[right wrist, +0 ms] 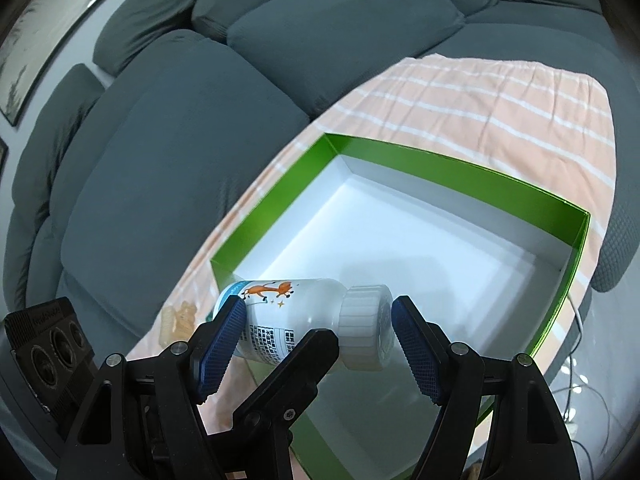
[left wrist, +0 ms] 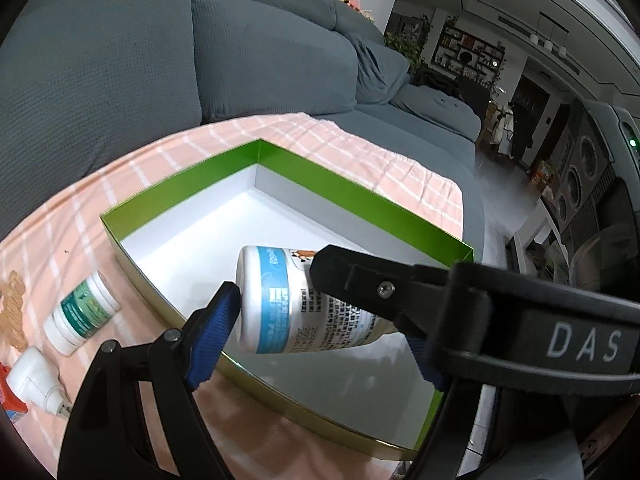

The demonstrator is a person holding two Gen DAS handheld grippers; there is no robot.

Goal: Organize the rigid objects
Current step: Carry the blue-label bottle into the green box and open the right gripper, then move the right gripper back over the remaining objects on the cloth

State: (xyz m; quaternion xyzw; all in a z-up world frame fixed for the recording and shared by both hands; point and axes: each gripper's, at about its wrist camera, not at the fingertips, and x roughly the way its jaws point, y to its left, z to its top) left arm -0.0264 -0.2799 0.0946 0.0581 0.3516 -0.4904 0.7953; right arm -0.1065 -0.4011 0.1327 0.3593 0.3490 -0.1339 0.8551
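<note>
On the left of the left wrist view, a small green-label bottle (left wrist: 80, 312) lies on the pink checked cloth (left wrist: 168, 152), outside the box. In the middle, the white bottle (left wrist: 272, 304) is held up over the near corner of the green box (left wrist: 352, 200). It lies on its side. Its flat bottom faces the lower left and its body runs off to the right.

The left gripper (left wrist: 328, 332) is spread wide. One blue pad touches the bottle's bottom edge. The other pad is hidden, so I cannot tell if it grips.

In the right wrist view the bottle goes left to right, bottom at left, ribbed cap at right. The right gripper (right wrist: 318, 308) is wide too, squeezing the bottle end to end.

Inside the box only its white floor shows.
</note>
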